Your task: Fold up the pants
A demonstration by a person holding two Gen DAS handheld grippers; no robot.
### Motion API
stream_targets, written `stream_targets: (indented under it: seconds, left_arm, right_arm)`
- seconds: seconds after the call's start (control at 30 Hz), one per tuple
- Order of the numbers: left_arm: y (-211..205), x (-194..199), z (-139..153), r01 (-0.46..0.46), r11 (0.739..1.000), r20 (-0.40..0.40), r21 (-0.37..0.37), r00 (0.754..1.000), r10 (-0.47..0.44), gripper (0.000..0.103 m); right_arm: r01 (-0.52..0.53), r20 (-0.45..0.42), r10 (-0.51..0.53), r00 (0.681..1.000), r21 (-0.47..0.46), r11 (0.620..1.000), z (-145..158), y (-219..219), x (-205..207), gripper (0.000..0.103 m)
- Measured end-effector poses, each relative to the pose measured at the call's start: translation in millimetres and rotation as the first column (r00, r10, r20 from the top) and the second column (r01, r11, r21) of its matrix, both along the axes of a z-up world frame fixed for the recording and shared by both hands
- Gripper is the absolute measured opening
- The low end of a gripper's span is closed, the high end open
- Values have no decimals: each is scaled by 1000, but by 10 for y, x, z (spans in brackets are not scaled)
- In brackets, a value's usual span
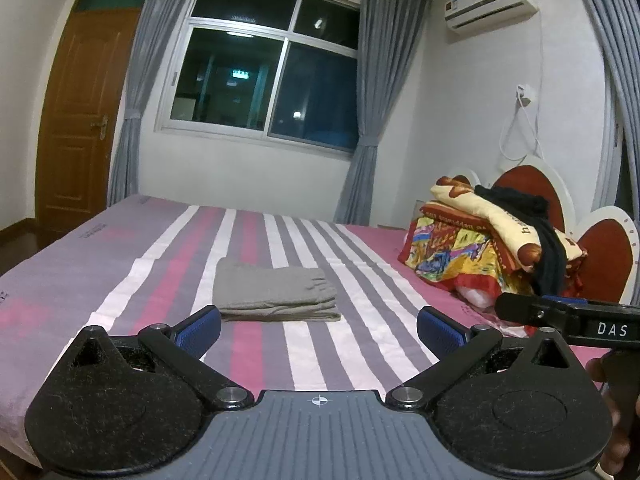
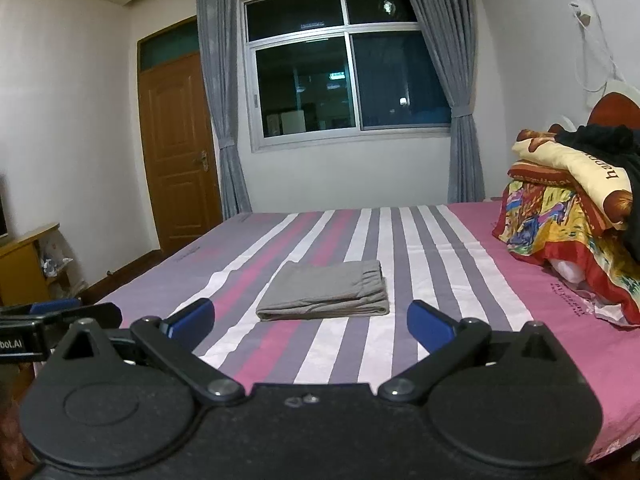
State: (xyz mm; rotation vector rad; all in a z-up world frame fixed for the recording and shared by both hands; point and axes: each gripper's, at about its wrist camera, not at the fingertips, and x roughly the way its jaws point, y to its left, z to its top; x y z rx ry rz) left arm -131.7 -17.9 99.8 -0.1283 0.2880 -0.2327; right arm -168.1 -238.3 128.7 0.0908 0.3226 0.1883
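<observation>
The grey pants [image 1: 276, 294] lie folded in a flat rectangular stack on the striped bed sheet [image 1: 120, 280], and show in the right wrist view [image 2: 326, 291] too. My left gripper [image 1: 319, 330] is open and empty, held above the bed just short of the pants. My right gripper [image 2: 311, 322] is open and empty, also a little short of the pants. Neither gripper touches the cloth. The right gripper's side [image 1: 568, 316] shows at the right of the left wrist view. The left gripper's side [image 2: 60, 316] shows at the left of the right wrist view.
A pile of colourful bedding with a black garment [image 1: 488, 240] sits at the head of the bed by the heart-shaped headboard [image 1: 604, 248]. A window [image 1: 264, 68] with grey curtains and a wooden door [image 1: 80, 120] are beyond. A small cabinet [image 2: 24, 264] stands left of the bed.
</observation>
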Motion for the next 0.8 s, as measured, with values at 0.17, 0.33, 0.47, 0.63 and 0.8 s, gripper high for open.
stream_targets:
  seconds: [0.17, 0.33, 0.47, 0.63, 0.8]
  left_arm:
    - [3, 7, 3, 5, 1000, 0, 2, 1000, -5, 103]
    - [4, 3, 16, 10, 1000, 3, 6, 1000, -10, 103]
    - [-1, -11, 15, 9, 1000, 4, 6, 1000, -9, 103]
    - [6, 4, 17, 9, 1000, 6, 12, 1000, -9, 103]
    - [3, -19, 12, 10, 1000, 7, 9, 1000, -10, 103]
  right_arm:
    - [-3, 7, 3, 1000, -2, 1000, 5, -1, -44, 103]
    - [-2, 11, 2, 1000, 0, 1000, 14, -10, -62, 103]
    - [-5, 11, 6, 1000, -3, 1000, 7, 21, -71, 103]
    - [-7, 10, 7, 1000, -2, 1000, 10, 13, -68, 103]
    - [-6, 7, 6, 1000, 3, 1000, 2, 23, -67, 103]
